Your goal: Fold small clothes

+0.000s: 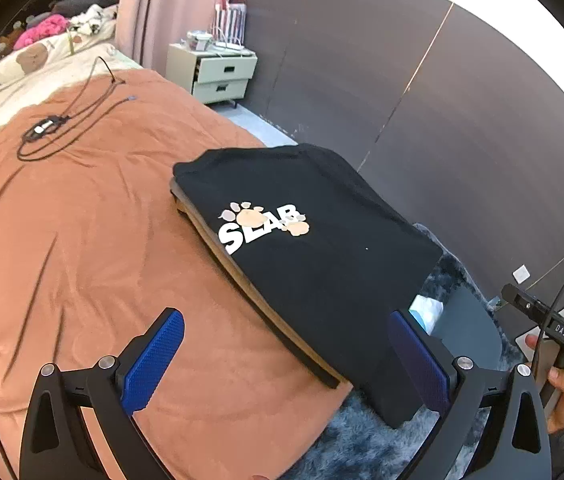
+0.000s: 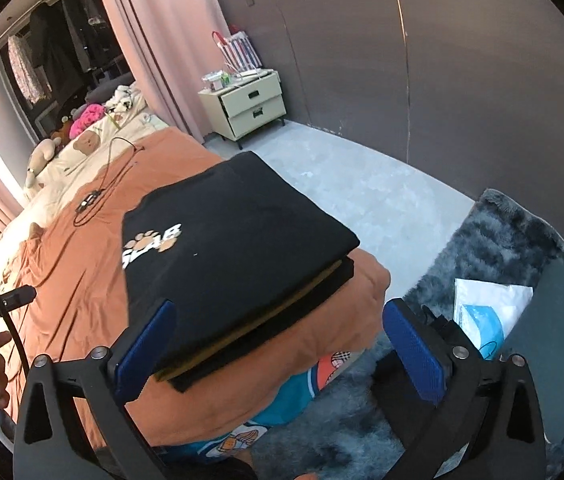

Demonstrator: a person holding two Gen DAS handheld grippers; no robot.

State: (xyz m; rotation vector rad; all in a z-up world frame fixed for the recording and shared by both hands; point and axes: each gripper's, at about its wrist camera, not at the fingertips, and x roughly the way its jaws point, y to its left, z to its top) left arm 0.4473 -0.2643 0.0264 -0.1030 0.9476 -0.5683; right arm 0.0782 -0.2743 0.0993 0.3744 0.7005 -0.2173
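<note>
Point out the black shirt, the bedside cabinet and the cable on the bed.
black shirt [image 1: 322, 264], left wrist view, top panel below the print.
bedside cabinet [image 2: 256, 110], right wrist view, lower drawer front.
cable [image 1: 34, 148], left wrist view, coiled loop on the orange cover.

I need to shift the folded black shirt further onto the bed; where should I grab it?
Probably the near corner of the folded black shirt, which overhangs the edge of the orange blanket. Come in from the bed's near side with the right hand-held gripper, jaws open, one finger under and one over the stacked layers. That edge is free and straight.
</note>
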